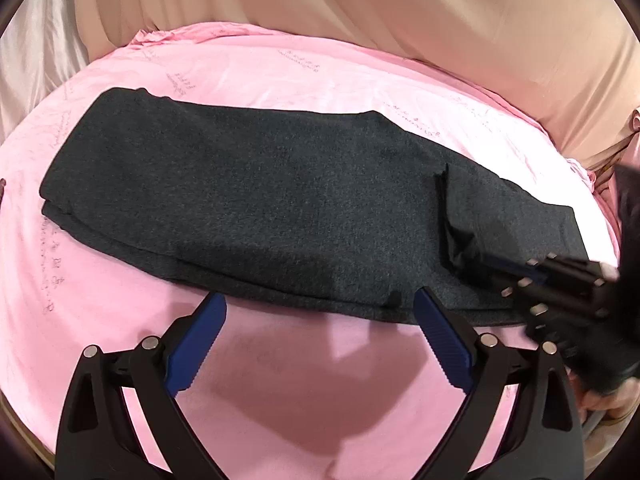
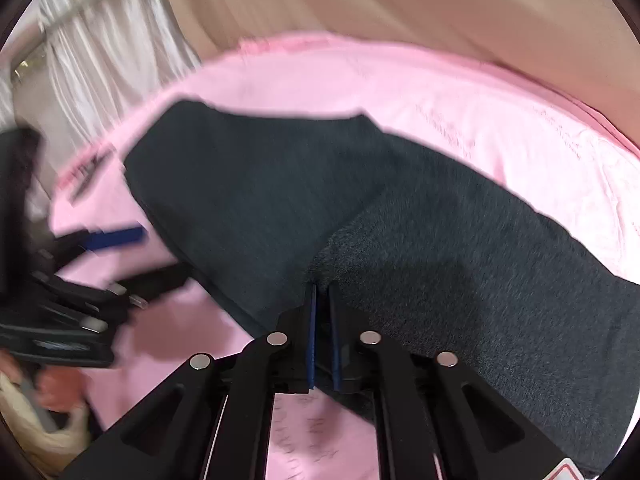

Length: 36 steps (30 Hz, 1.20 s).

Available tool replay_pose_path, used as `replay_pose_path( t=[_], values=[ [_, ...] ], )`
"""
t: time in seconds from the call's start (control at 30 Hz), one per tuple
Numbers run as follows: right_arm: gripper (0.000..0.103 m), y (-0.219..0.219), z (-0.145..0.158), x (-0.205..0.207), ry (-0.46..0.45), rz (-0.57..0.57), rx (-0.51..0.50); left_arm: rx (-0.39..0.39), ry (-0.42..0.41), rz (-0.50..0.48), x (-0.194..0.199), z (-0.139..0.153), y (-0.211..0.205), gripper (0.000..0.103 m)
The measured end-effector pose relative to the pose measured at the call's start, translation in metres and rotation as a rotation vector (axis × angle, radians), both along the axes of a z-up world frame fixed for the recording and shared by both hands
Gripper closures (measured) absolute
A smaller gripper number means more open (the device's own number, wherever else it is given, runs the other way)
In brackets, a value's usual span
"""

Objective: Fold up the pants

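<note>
Dark grey pants (image 1: 248, 204) lie folded lengthwise across a pink sheet (image 1: 280, 76). My left gripper (image 1: 318, 308) is open and empty, its blue pads just short of the pants' near edge. My right gripper (image 2: 322, 292) is shut on a fold of the pants (image 2: 460, 272) near the waist end and lifts the cloth a little. In the left wrist view the right gripper (image 1: 504, 264) comes in from the right, pinching a raised flap of cloth. The left gripper (image 2: 132, 248) shows blurred at the left of the right wrist view.
The pink sheet covers a table with printed writing on it. Beige curtains (image 1: 400, 8) hang behind, with white satin cloth (image 1: 36, 52) at the far left. A person's hand (image 2: 56, 388) shows at the lower left of the right wrist view.
</note>
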State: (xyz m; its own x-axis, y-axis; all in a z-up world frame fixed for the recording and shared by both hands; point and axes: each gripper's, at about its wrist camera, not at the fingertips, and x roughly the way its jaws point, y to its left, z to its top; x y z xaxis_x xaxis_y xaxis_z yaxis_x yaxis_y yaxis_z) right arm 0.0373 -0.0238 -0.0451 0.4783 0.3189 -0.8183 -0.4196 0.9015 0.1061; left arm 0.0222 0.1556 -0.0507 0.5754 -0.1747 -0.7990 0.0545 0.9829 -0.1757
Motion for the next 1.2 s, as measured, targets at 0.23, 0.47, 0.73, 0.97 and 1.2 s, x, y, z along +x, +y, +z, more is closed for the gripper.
replay_pose_path(
  t=[0.23,0.47,0.73,0.97,1.2],
  values=[
    [0.083,0.005,-0.003,-0.002,-0.046,0.014,-0.068,0.002,0.0,0.009,-0.003,0.001,0.005,0.01],
    [0.095,0.008,0.001,0.001,-0.021,0.032,-0.044,-0.014,0.01,0.015,-0.002,0.001,0.009,0.01],
    [0.064,0.016,0.006,-0.003,0.026,0.003,-0.041,-0.023,0.026,0.034,-0.001,0.0,0.013,0.01],
    [0.051,-0.041,0.034,-0.023,-0.038,-0.167,-0.024,-0.003,0.018,0.035,-0.003,0.009,0.006,0.01],
    [0.048,-0.259,0.023,-0.079,-0.039,-0.732,0.26,0.012,0.02,0.057,-0.002,0.012,0.0,0.007]
  ],
)
